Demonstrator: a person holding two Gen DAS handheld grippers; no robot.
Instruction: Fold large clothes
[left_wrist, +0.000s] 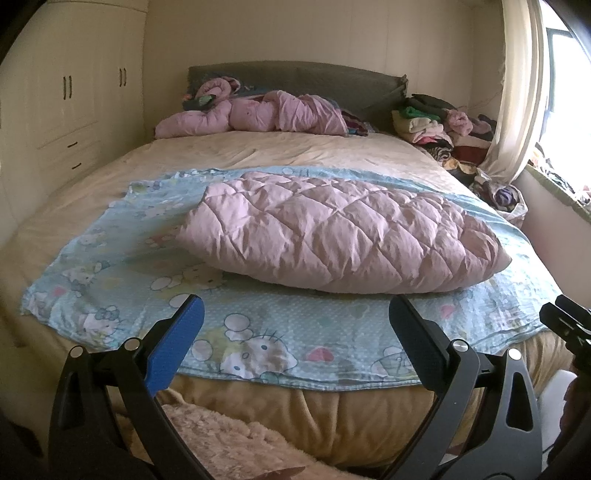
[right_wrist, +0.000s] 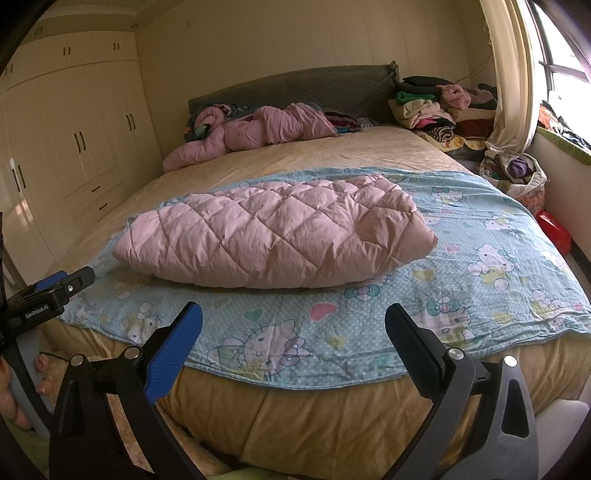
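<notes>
A pink quilted garment (left_wrist: 343, 236) lies folded into a thick bundle on a light blue cartoon-print sheet (left_wrist: 295, 328) spread across the foot of the bed. It also shows in the right wrist view (right_wrist: 273, 236) on the same sheet (right_wrist: 480, 280). My left gripper (left_wrist: 295, 321) is open and empty, held off the bed's foot end, short of the bundle. My right gripper (right_wrist: 293, 325) is open and empty, also off the foot end. The left gripper's body shows at the left edge of the right wrist view (right_wrist: 48, 299).
A beige bed (left_wrist: 258, 155) has a crumpled pink quilt (left_wrist: 258, 114) by the grey headboard. Stacked clothes (left_wrist: 436, 122) sit at the far right. Cream wardrobes (left_wrist: 74, 96) stand on the left, a curtain (right_wrist: 517, 74) and window on the right. A bag of clothes (right_wrist: 517, 173) stands beside the bed.
</notes>
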